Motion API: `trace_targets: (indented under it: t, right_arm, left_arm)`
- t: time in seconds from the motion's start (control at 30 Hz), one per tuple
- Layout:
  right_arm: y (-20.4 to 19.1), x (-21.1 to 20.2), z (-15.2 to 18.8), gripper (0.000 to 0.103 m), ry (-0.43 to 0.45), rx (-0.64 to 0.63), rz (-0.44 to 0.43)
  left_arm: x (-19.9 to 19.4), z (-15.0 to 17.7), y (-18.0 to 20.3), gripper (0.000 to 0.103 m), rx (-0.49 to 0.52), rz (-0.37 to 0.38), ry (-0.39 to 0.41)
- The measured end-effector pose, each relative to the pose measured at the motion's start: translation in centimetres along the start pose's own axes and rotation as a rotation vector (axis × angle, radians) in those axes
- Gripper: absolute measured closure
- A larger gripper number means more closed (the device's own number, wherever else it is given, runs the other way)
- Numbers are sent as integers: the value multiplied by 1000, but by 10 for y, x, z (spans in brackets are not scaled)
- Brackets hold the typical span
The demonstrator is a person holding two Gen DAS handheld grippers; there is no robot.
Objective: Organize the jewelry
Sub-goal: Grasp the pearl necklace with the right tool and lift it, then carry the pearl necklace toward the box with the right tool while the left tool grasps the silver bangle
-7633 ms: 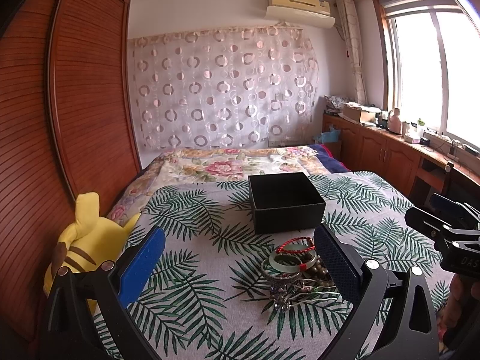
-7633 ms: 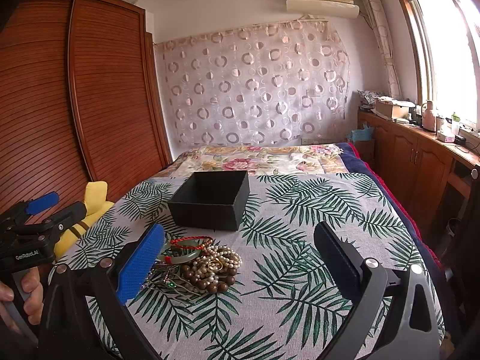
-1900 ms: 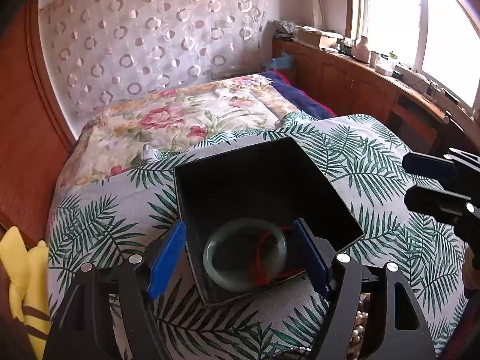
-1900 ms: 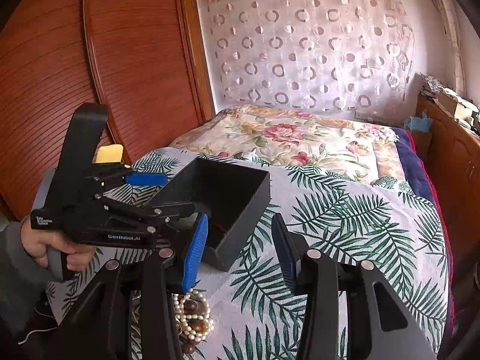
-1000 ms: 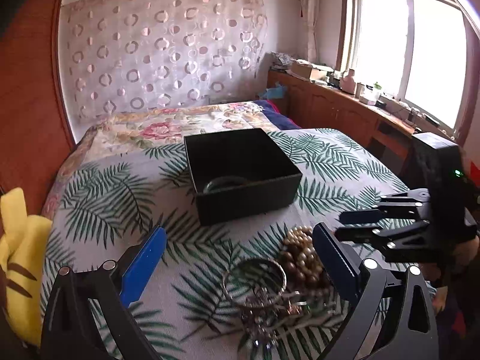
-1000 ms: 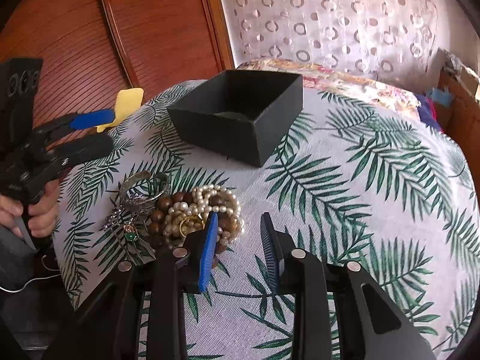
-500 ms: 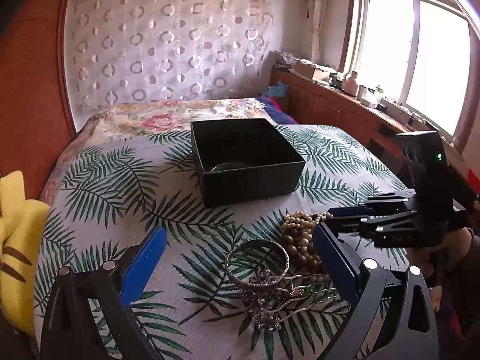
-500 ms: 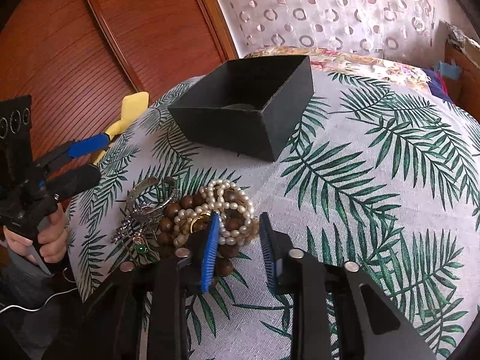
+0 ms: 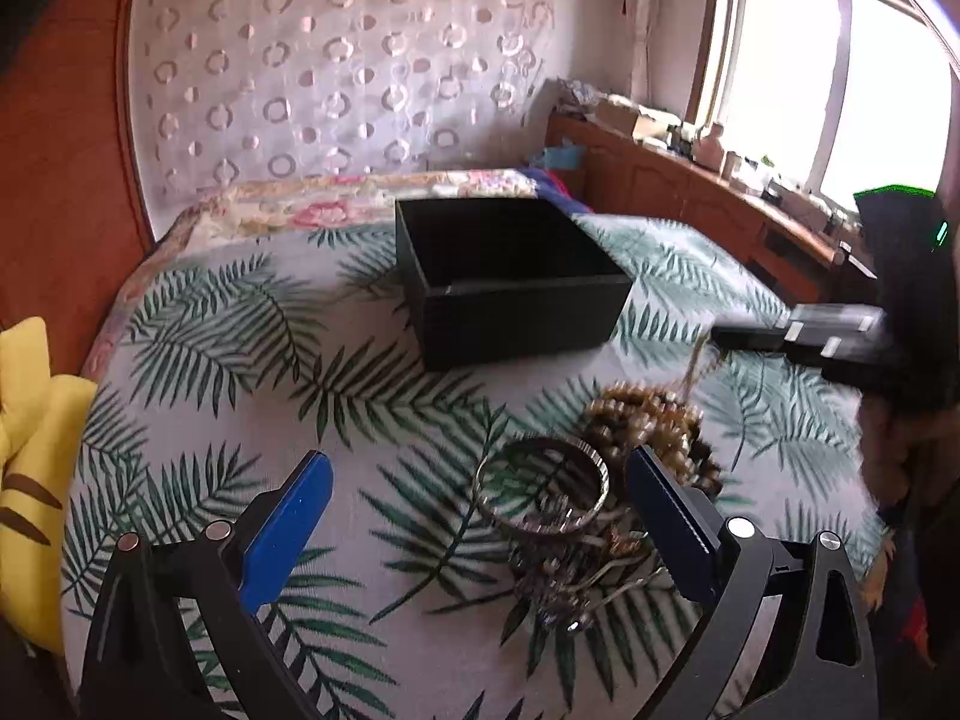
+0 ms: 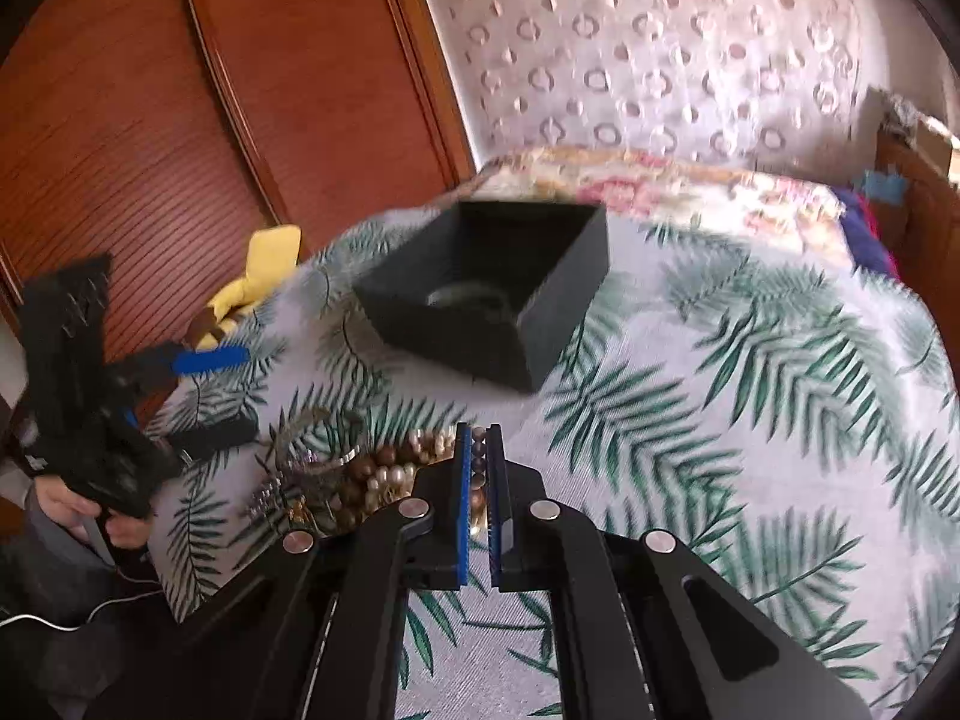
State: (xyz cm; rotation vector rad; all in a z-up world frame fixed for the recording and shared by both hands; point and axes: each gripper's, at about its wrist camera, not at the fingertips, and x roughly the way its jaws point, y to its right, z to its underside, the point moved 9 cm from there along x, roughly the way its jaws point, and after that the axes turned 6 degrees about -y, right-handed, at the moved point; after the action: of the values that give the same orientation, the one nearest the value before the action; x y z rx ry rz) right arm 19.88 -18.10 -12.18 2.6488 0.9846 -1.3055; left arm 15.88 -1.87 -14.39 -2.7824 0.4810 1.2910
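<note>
A black open box [image 9: 510, 282] stands on the leaf-print cloth; the right wrist view shows it [image 10: 498, 294] with a pale green bangle [image 10: 462, 300] inside. A heap of bead and pearl jewelry [image 9: 648, 426] lies in front of it, with a silver bangle [image 9: 543, 486] and hair clips. My left gripper [image 9: 480, 516] is open and empty, just before the silver bangle. My right gripper [image 10: 477, 450] is shut on a strand of beads [image 10: 478, 441]; the left wrist view shows it [image 9: 720, 339] lifting a thin strand [image 9: 696, 369] off the heap.
A yellow plush toy [image 9: 30, 456] lies at the table's left edge. A wooden wardrobe [image 10: 180, 120] stands on the left, a flowered bed [image 10: 660, 180] behind, and a wooden counter [image 9: 690, 192] under the window on the right.
My right gripper has closed on a strand from the heap and risen with it. My left gripper has moved slightly closer to the jewelry, still open.
</note>
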Motion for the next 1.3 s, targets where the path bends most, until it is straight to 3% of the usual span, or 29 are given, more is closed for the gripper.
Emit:
trace_targets:
  t: [0.5,0.77,0.97,1.07,1.3]
  right_arm:
    - [10,-73,-58,98,172,-44,104]
    - [15,-90,-68,98,200,-47,127]
    - [15,-88,-66,98,190,-49,124]
    - [15,-84,-64,98,181,-50,120]
    - [5,-88,-71,98,194,-69,118]
  left_arm:
    - [22,7,15,9,24,59,-70]
    - [38,10,26,27,60,51,-114]
    - [44,10,28,32,78,29,-129]
    - [43,10,30,46,88,41,-127]
    - [29,4,29,46,73,42,-85]
